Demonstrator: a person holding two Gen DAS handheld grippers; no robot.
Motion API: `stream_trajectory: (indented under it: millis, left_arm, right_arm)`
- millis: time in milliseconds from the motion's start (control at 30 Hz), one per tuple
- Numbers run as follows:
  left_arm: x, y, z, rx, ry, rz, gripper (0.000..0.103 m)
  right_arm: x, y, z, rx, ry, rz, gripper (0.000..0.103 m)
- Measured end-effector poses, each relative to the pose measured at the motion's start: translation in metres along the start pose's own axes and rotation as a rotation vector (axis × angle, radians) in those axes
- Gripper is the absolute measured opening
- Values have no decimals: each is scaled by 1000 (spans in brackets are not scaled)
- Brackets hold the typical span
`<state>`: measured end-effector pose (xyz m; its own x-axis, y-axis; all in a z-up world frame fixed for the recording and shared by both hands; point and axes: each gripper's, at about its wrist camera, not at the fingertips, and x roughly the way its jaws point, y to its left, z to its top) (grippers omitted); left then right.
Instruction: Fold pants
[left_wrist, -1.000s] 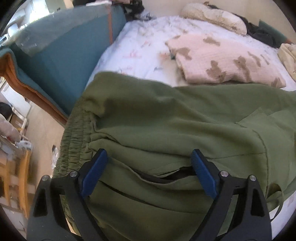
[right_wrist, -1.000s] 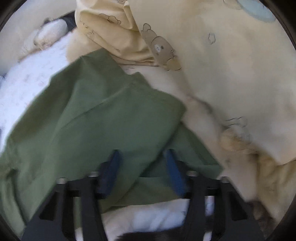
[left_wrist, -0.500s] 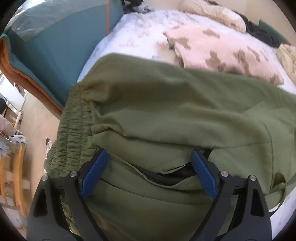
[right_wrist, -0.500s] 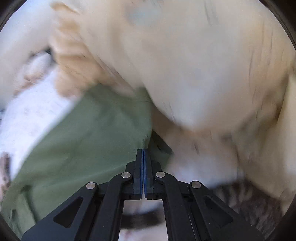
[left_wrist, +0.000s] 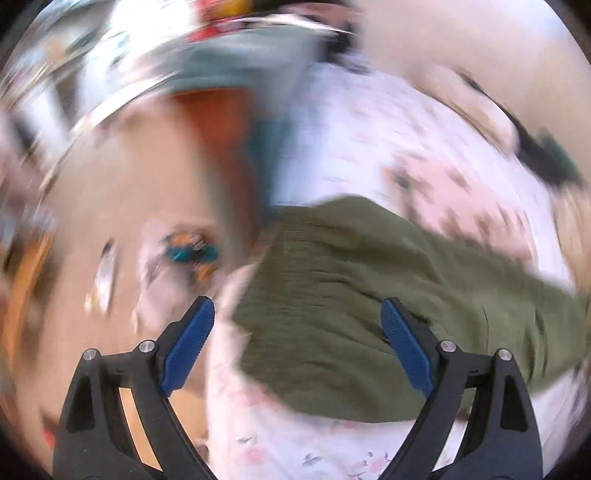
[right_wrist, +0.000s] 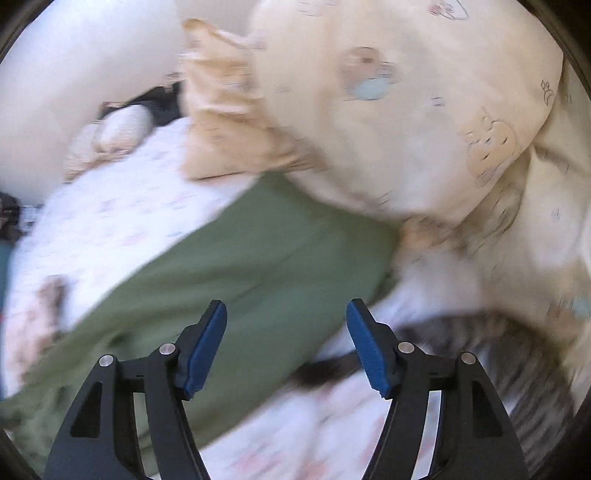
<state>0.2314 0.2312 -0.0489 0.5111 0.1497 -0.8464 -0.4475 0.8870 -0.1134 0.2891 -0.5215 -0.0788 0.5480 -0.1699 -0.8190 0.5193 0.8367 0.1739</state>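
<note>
Motion blur smears the floor clutter (left_wrist: 188, 251), perhaps toys.

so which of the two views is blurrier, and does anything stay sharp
Left wrist view is worse: floor and bedding smear in swirls, the olive green fabric pants soft. Right wrist view blurs less; the cream bear-print duvet stays readable. Both black-and-blue claws, left and right, stay crisp.

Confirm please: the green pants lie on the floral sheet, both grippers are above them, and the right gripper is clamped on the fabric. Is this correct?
Not quite. The right gripper is not clamped: the right wrist view shows its jaws apart and opening, the pads clear of the fabric. The rest holds: the green pants lie on the floral sheet, and the left gripper is above them too.
</note>
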Motion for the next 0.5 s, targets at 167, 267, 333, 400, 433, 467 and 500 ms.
stream_trajectory:
  millis: [167,267,333,400,433,467,500]
  left_arm:
    - [2,49,19,-286,50,87,90]
    - [2,55,-17,-395,27,19,90]
    - [11,56,-47,-478,23,-39,90]
    - [33,52,-83,-608,79,-86,90]
    - [42,48,-93,-660,98,-115,90]
    - [46,41,-99,-684,102,-136,90]
    - [52,34,-108,-708,101,-149,89]
  right_arm:
    - [-74,42,-64,45,72,210,71]
    - [-101,58,-101,49,130,329,81]
    - [-114,55,-126,51,114,455,88]
    - [-113,50,-141,54,112,464,89]
    - [-105,46,-142,74,129,451,89]
    - [-95,42,-141,101,150,449,89]
    - [-86,38,-140,122,169,455,89]
